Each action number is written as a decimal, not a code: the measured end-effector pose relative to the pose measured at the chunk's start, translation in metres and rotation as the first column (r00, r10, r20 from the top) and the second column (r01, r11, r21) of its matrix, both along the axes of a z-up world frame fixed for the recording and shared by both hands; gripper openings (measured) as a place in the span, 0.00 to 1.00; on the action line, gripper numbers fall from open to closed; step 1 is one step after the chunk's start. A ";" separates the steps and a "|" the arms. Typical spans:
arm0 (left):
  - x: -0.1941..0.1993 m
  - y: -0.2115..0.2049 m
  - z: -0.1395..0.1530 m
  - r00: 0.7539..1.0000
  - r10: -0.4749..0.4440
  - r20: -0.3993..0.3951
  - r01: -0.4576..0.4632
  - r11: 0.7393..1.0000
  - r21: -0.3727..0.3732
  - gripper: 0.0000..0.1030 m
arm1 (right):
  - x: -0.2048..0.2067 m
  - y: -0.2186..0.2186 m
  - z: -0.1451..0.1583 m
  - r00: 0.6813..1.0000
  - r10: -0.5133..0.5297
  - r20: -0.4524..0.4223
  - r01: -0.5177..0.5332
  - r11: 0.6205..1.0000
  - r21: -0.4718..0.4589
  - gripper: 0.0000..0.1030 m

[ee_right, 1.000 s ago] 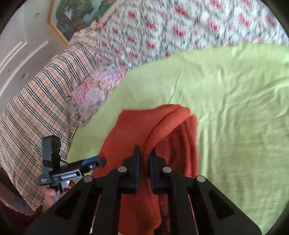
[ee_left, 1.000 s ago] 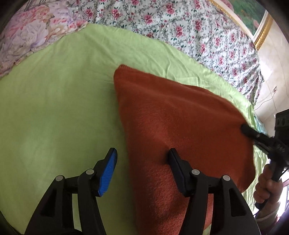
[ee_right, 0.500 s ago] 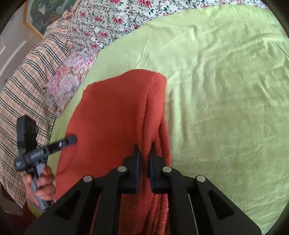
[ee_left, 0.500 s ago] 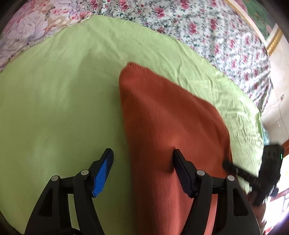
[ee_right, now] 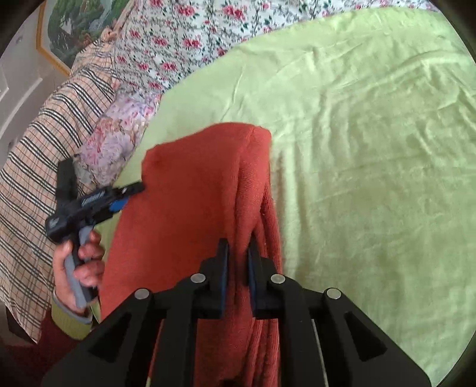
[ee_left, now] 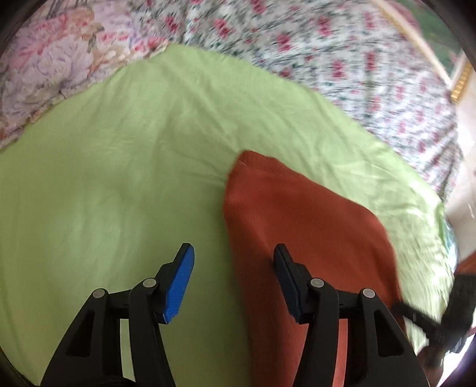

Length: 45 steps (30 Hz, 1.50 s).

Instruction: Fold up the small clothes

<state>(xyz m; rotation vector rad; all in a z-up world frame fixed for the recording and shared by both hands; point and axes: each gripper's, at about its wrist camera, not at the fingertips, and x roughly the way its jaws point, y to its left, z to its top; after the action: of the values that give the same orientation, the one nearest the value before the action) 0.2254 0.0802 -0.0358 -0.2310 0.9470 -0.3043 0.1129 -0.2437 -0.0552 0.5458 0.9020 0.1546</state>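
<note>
A rust-orange knitted garment [ee_left: 300,238] lies folded on the light green sheet [ee_left: 119,178]. My left gripper [ee_left: 233,253] is open and empty, above the garment's left edge; one finger is over the sheet, the other over the knit. In the right wrist view the garment [ee_right: 190,190] drapes toward the camera and my right gripper [ee_right: 238,250] is shut on a raised fold of it. The left gripper also shows there [ee_right: 131,192], held by a hand at the garment's left corner. The right gripper appears blurred at the right edge of the left wrist view [ee_left: 431,321].
A floral bedspread [ee_left: 342,59] covers the bed beyond the green sheet [ee_right: 372,148]. A pale floral pillow [ee_right: 110,146] and a checked blanket [ee_right: 35,148] lie to the left. A framed picture [ee_right: 68,23] hangs on the wall.
My left gripper has drawn back and left from the garment, staying open. My right gripper, still shut on the fold, has drawn it toward the camera; the garment looks narrower.
</note>
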 end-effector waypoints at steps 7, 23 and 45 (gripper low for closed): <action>-0.114 0.004 0.016 0.988 -0.135 0.080 0.136 0.991 -0.010 0.56 | -0.039 0.004 0.028 0.998 0.018 0.060 -0.018 1.000 0.004 0.21; -0.213 -0.025 -0.035 0.962 -0.251 0.104 0.221 0.946 0.236 0.64 | -0.078 0.031 0.022 0.992 0.114 0.048 -0.115 0.993 0.029 0.05; -0.221 0.002 -0.022 0.980 -0.193 0.040 0.188 0.977 0.104 0.12 | -0.090 0.020 -0.008 0.996 0.054 -0.065 -0.063 0.987 -0.147 0.04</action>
<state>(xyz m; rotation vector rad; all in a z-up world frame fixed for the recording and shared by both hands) 0.0043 0.0818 -0.0575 -0.0403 0.9338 -0.4359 0.0233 -0.2237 -0.0630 0.3866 0.9807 0.1229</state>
